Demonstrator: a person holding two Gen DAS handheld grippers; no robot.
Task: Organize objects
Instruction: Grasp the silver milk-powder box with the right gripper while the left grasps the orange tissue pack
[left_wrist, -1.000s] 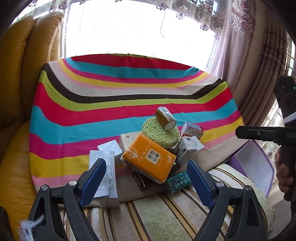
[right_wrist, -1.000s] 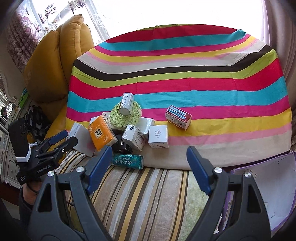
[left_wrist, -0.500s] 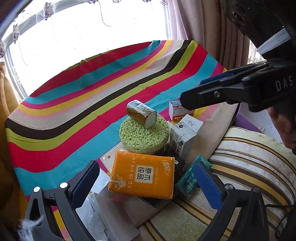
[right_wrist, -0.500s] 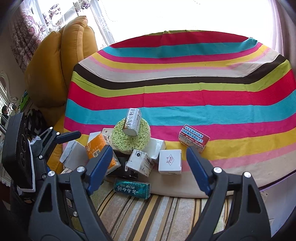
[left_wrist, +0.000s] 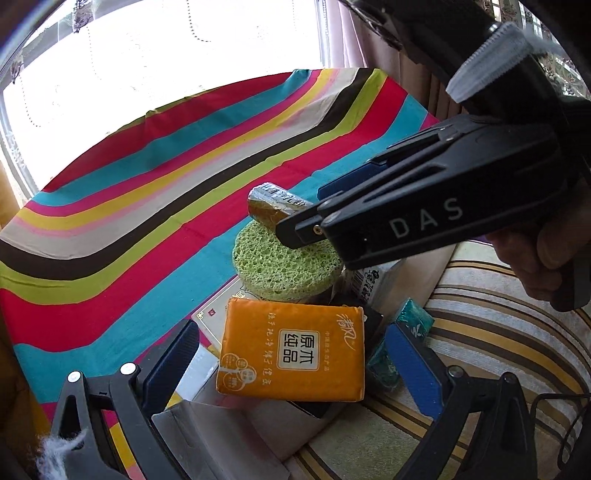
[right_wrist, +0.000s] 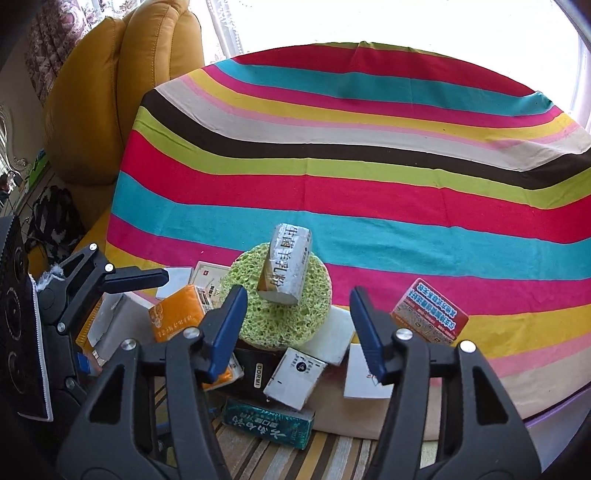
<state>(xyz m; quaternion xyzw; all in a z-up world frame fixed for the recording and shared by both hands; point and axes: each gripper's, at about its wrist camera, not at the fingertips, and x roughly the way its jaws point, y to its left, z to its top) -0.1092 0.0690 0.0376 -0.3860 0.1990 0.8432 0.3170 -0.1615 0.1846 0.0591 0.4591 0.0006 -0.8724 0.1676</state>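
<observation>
From the left wrist, the left gripper (left_wrist: 291, 363) is standing spread around the orange tissue pack (left_wrist: 291, 356), just below the green sponge (left_wrist: 284, 264); the right gripper's tips look close to the silver packet (left_wrist: 275, 206). From the right wrist, the right gripper (right_wrist: 297, 328) is closing, pads apart, nothing pinched; striped cloth (right_wrist: 369, 184) beyond the sponge (right_wrist: 280, 317) is lying open.

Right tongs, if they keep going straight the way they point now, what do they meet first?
Probably the silver packet lying on the green sponge. It sits centred ahead of the right tongs, whose jaws are closing with nothing between them yet. Depth is hard to judge.
</observation>
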